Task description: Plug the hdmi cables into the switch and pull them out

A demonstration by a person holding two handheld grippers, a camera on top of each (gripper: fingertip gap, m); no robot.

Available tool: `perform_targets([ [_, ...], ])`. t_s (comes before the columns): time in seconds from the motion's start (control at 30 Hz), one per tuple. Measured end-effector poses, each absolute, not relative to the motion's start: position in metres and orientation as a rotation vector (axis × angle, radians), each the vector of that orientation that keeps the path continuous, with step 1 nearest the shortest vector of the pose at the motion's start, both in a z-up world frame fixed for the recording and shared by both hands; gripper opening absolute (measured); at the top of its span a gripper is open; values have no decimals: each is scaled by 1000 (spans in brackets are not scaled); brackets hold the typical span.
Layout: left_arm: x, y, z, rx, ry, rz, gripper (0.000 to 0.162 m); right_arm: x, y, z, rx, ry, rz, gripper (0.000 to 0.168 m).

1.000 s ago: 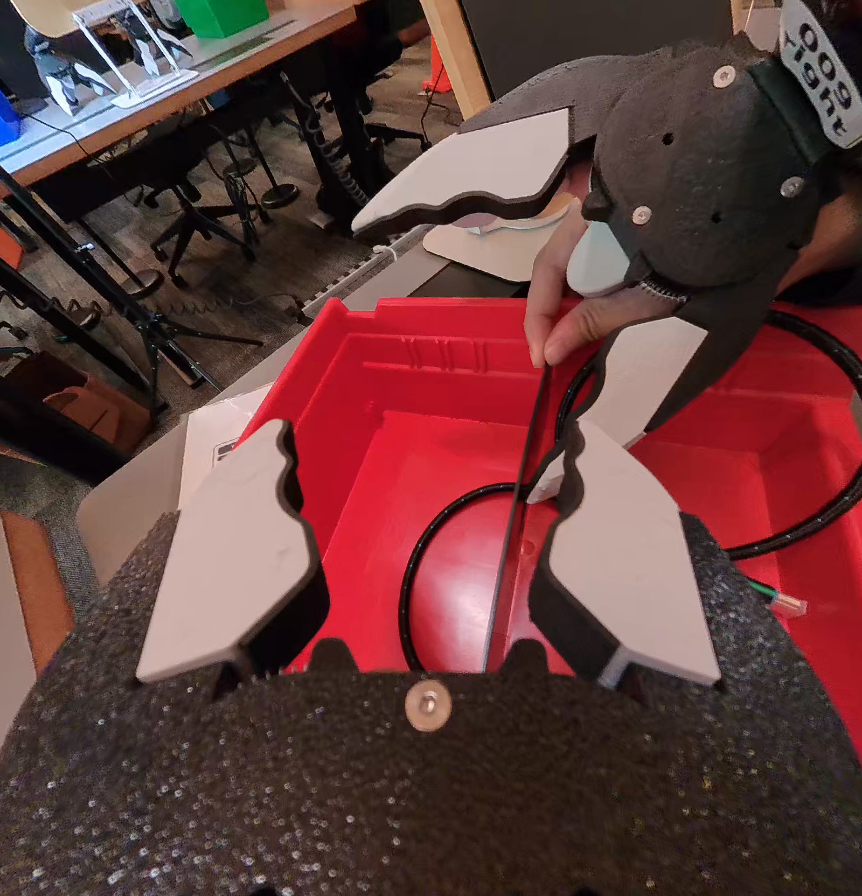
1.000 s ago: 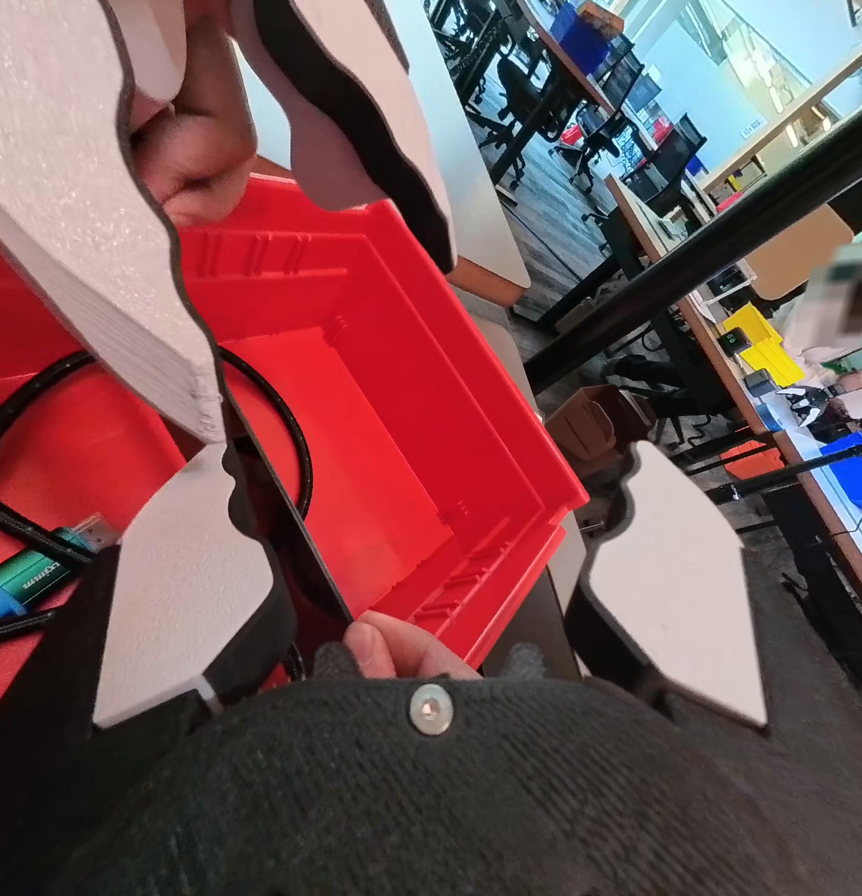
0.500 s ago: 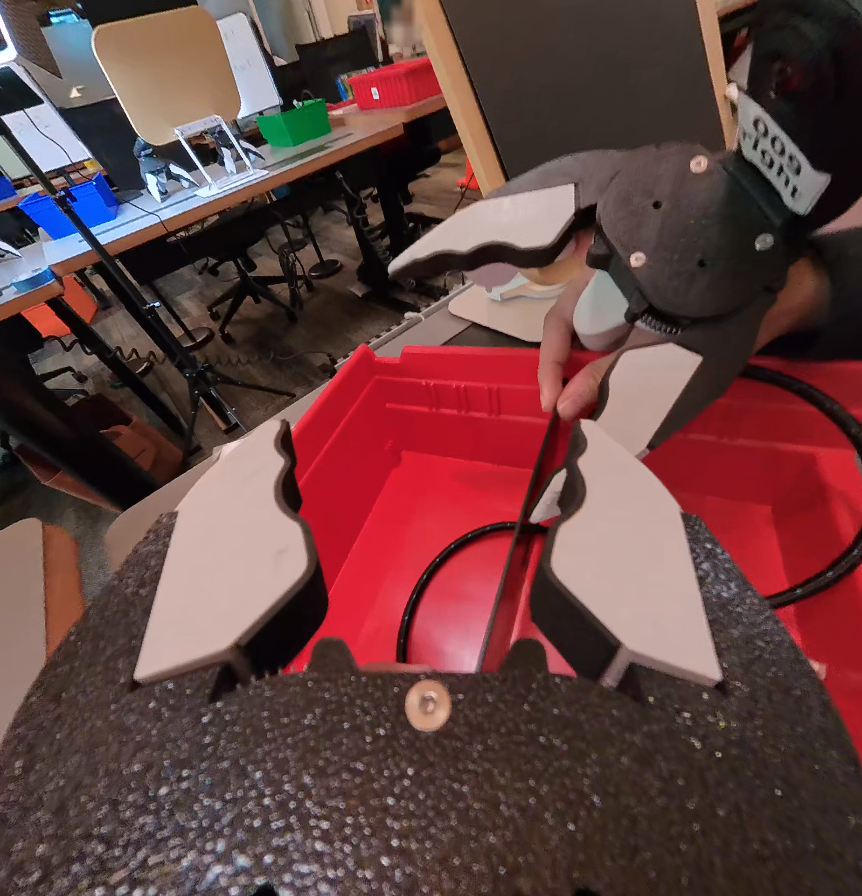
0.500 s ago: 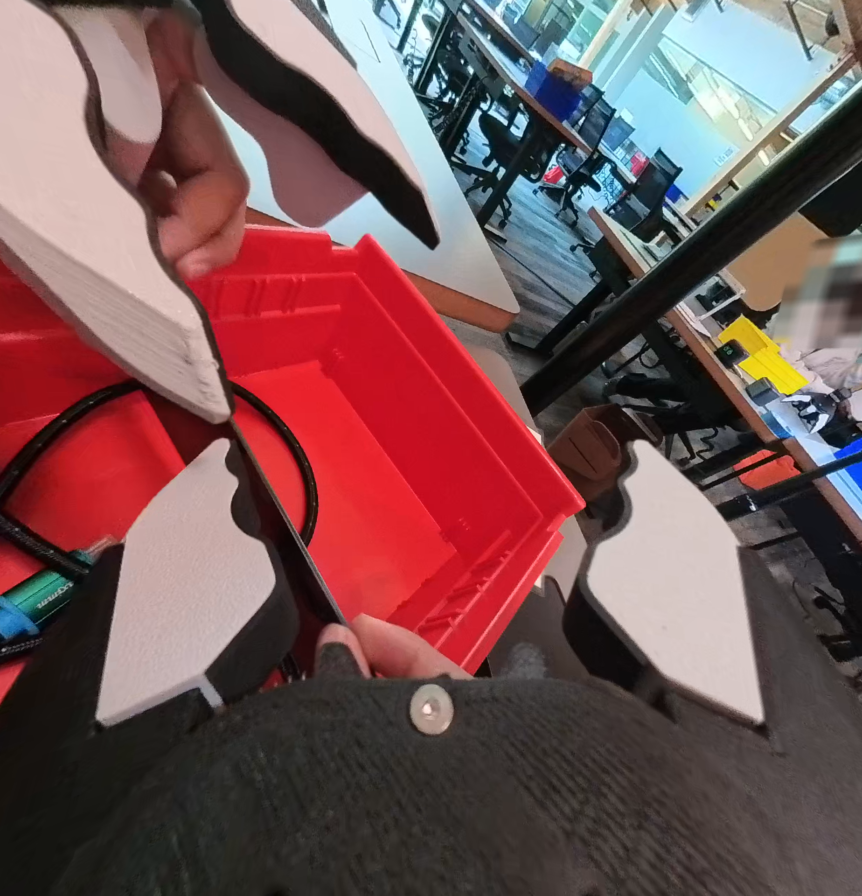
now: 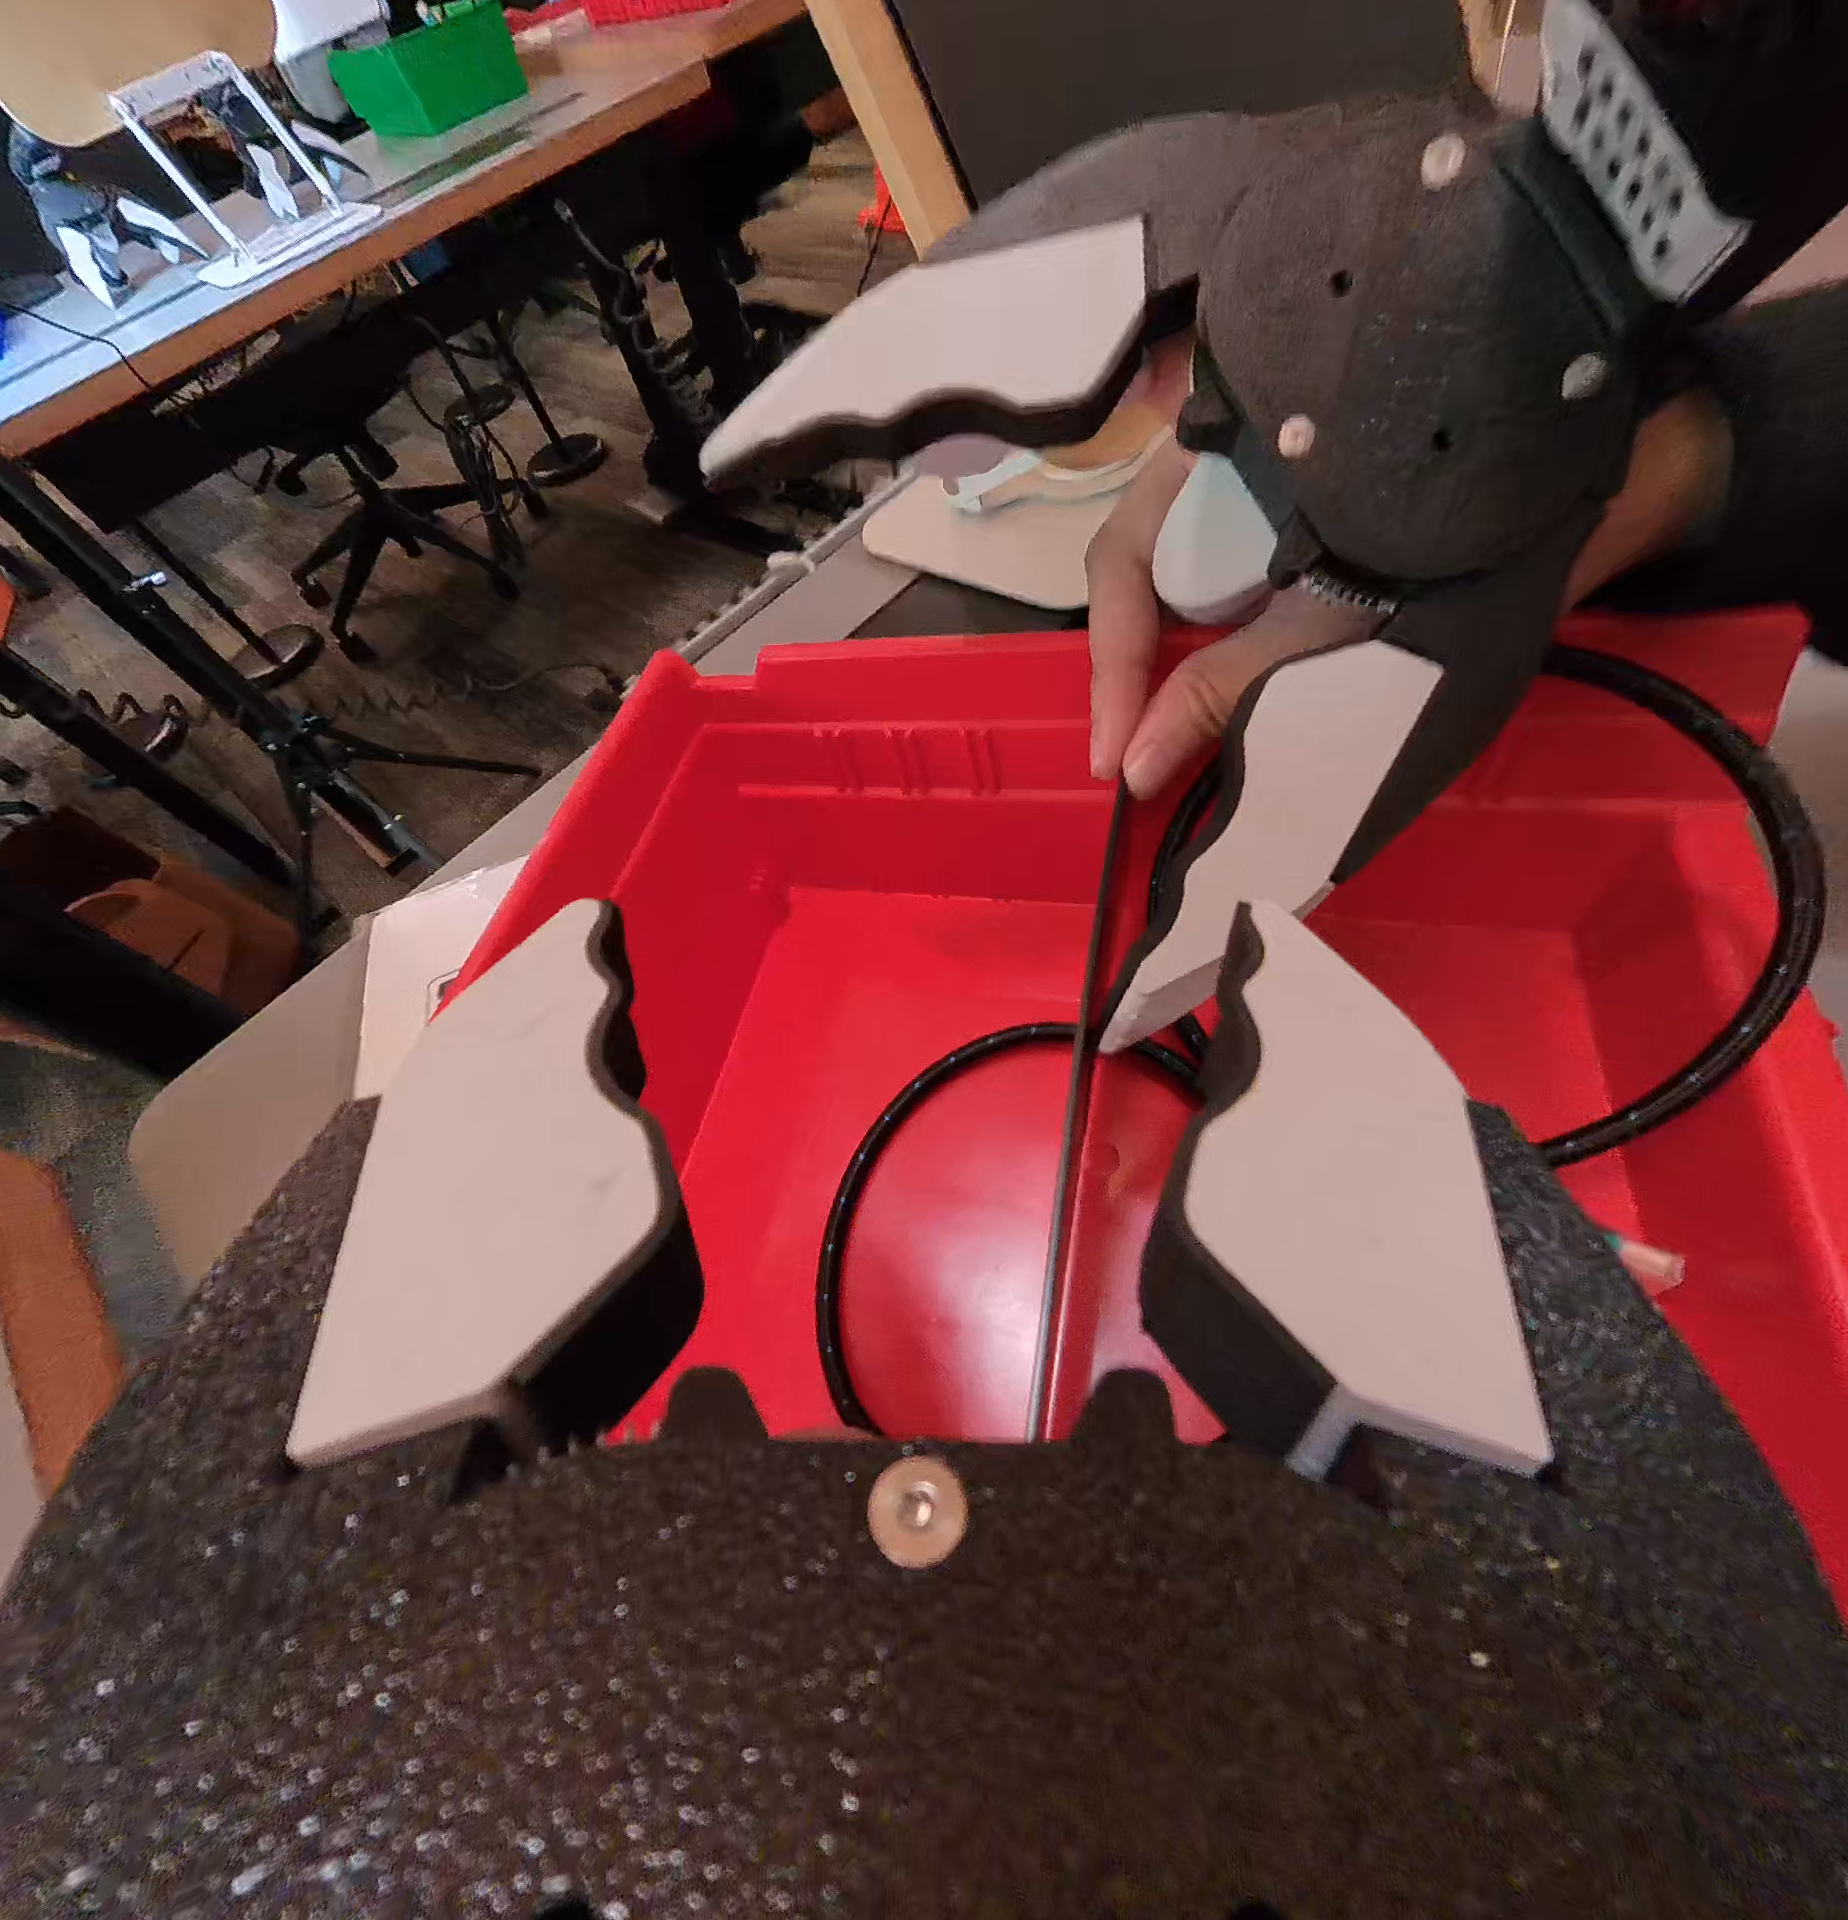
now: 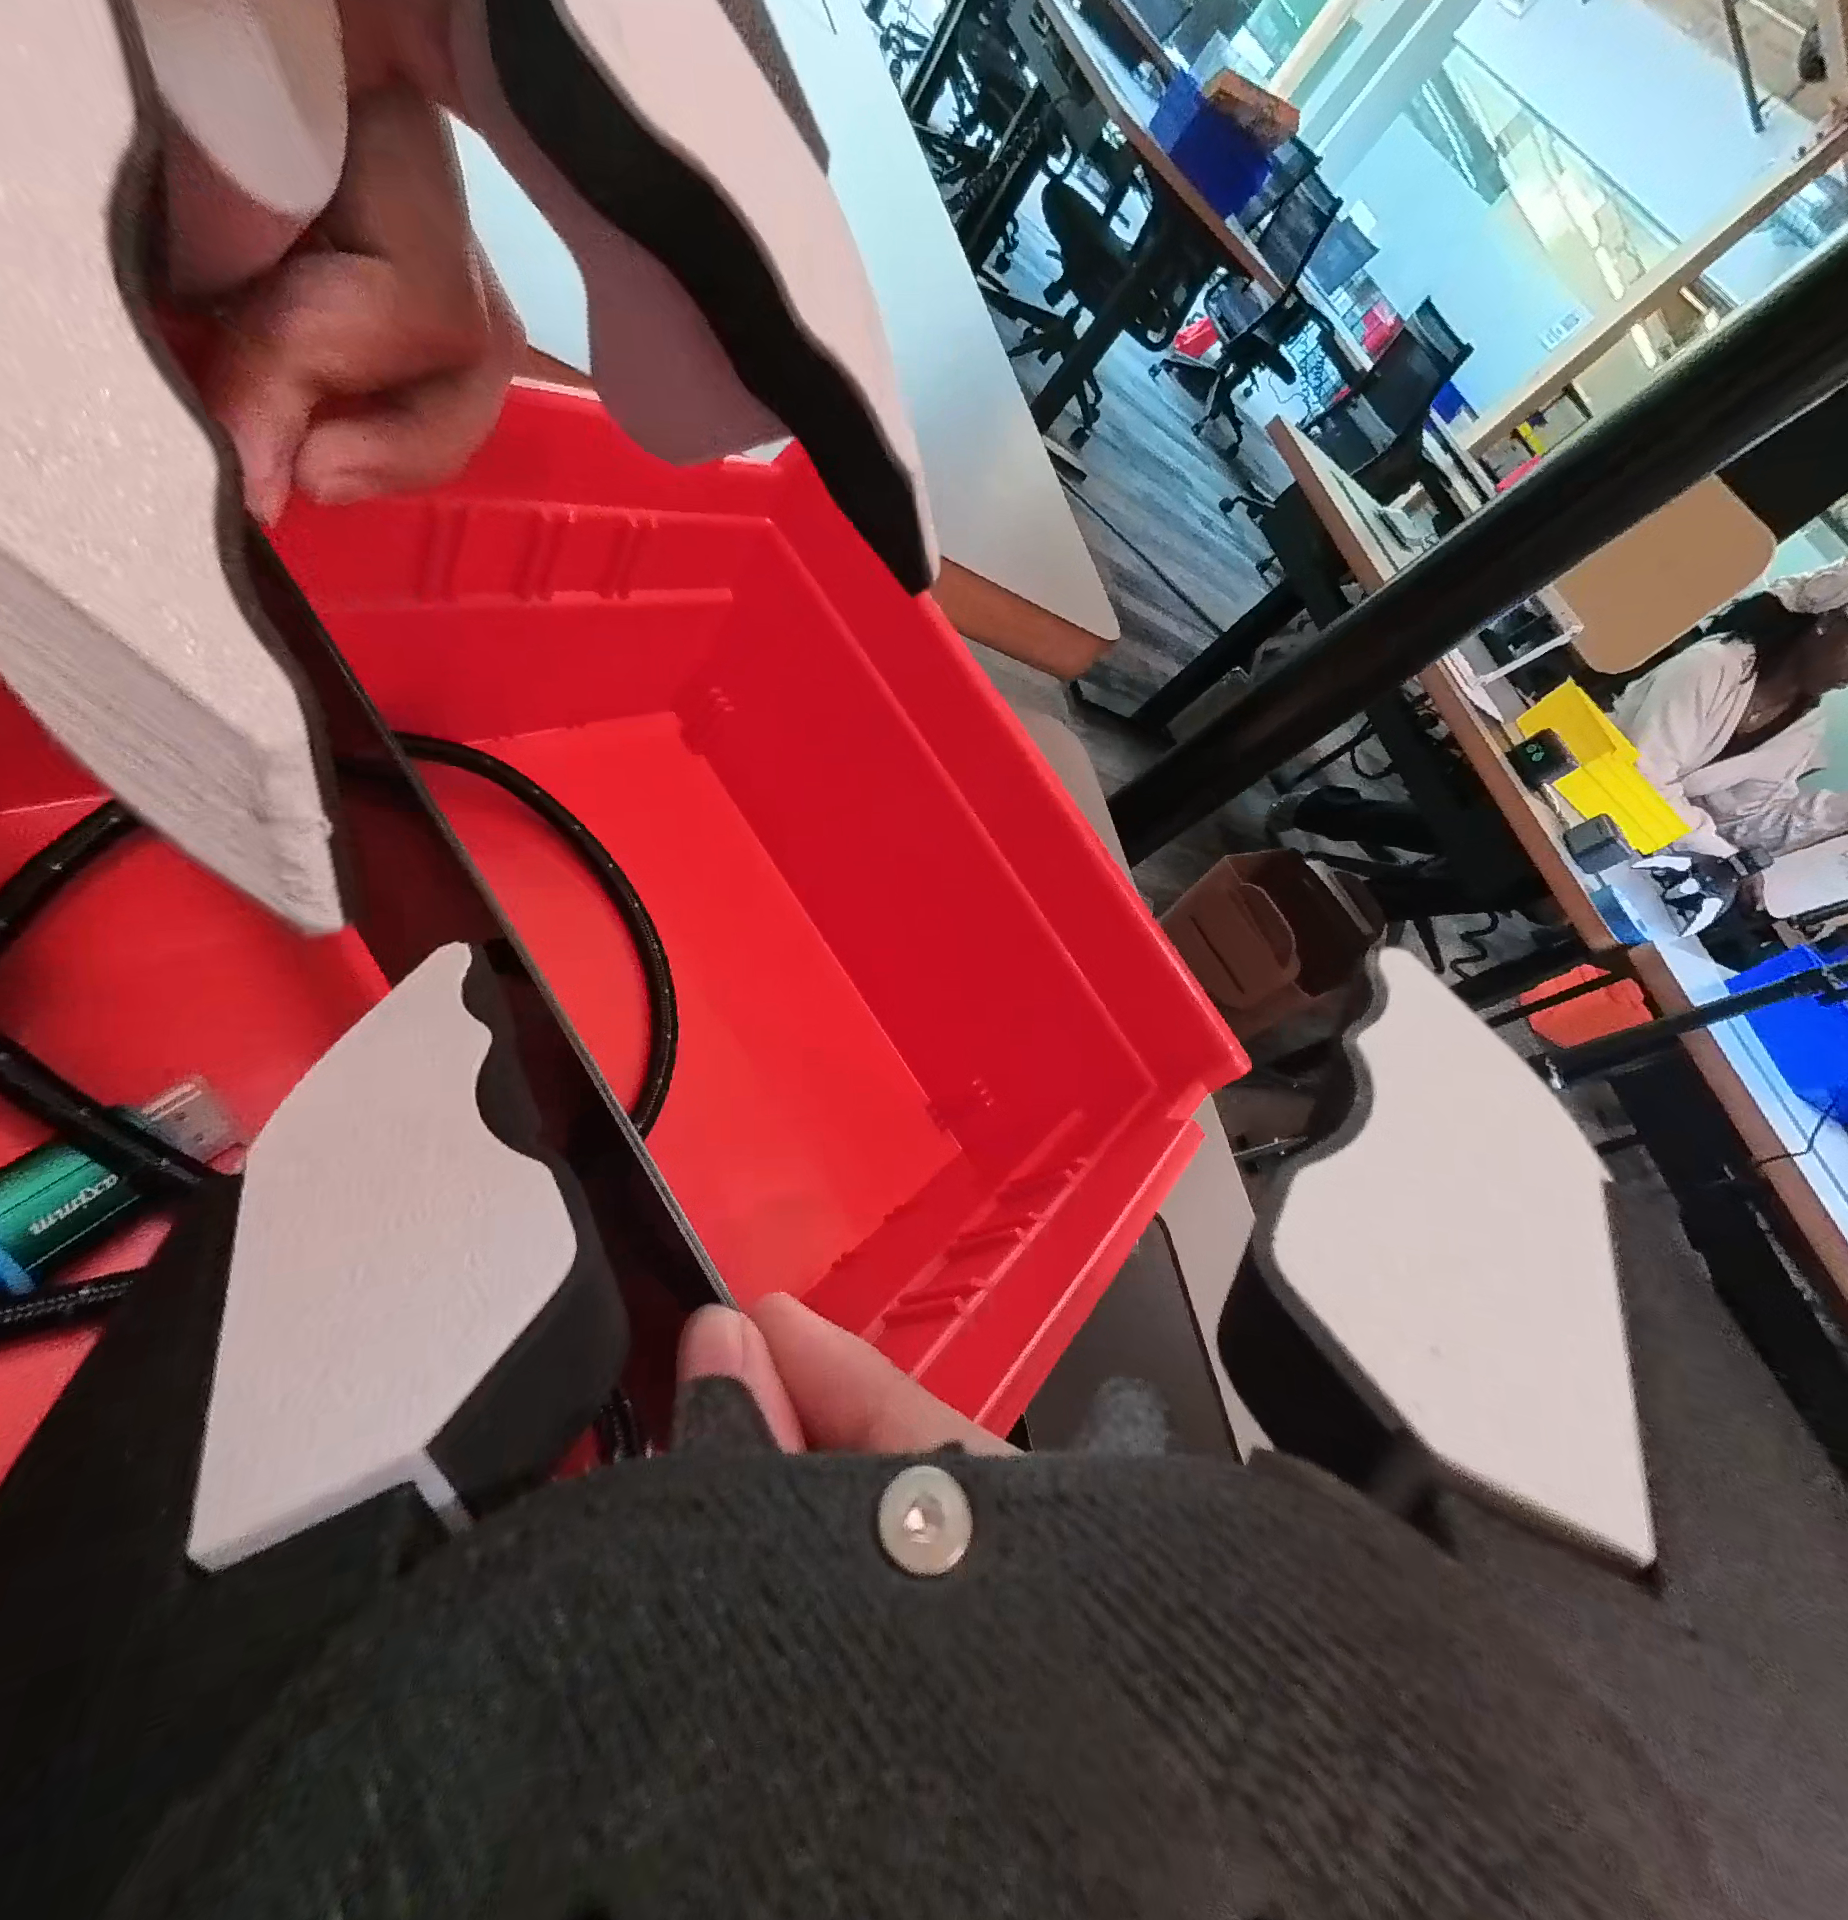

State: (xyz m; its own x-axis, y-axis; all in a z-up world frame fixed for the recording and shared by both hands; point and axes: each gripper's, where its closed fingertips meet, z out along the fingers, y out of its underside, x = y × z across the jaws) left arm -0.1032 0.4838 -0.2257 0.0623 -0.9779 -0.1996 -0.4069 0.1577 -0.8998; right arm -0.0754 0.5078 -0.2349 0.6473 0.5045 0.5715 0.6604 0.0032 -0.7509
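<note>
My left gripper (image 5: 920,914) is open and empty over a red bin (image 5: 1678,1039). My right gripper (image 5: 909,753) faces it from the far side, also open and empty. A thin black divider sheet (image 5: 1076,1091) stands edge-on across the bin, pinched by the person's bare fingers (image 5: 1138,727) at both ends. A black cable (image 5: 847,1143) loops on the bin floor. In the right wrist view, the right gripper (image 6: 925,956) and left gripper (image 6: 587,707) are open over the bin (image 6: 1003,883), with the divider (image 6: 515,935) between them. A green HDMI plug (image 6: 58,1216) lies at the left. No switch is in view.
A thicker braided cable (image 5: 1793,935) arcs over the bin's right side. A white sheet (image 5: 411,966) lies beside the bin's left wall. Desks, office chairs and a tripod (image 5: 276,727) stand beyond. A black pole (image 6: 1522,540) and a seated person (image 6: 1730,727) are at the right.
Both views tilted up half a second ago and have dropped back toward the bin. The fingers still pinch the divider. Both grippers stay open.
</note>
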Motion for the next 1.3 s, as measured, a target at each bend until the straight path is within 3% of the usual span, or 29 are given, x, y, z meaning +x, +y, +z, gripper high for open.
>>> perform_targets([
  [0.3, -103, 487, -198, -1361, 1294, -959, 107, -74, 508, -232, -1632, -933, -125, 146],
  [0.67, -104, 470, -215, -1351, 1479, -956, 108, -77, 508, -238, -1666, -985, -128, 146],
  [0.97, -106, 466, -264, -1393, 1880, -562, 107, -77, 508, -252, -1712, -1112, -265, 146],
  [1.1, -104, 485, -252, -1344, 1697, -435, 105, -70, 506, -253, -1750, -1077, -245, 144],
  [1.17, -113, 503, -234, -1338, 1473, -372, 100, -48, 496, -233, -1702, -1036, -353, 142],
  [1.23, -127, 504, -204, -1254, 1334, -273, 100, -30, 467, -180, -1521, -918, -385, 143],
  [1.3, -134, 478, -168, -1115, 1266, -220, 102, -15, 407, -134, -1383, -876, -288, 113],
])
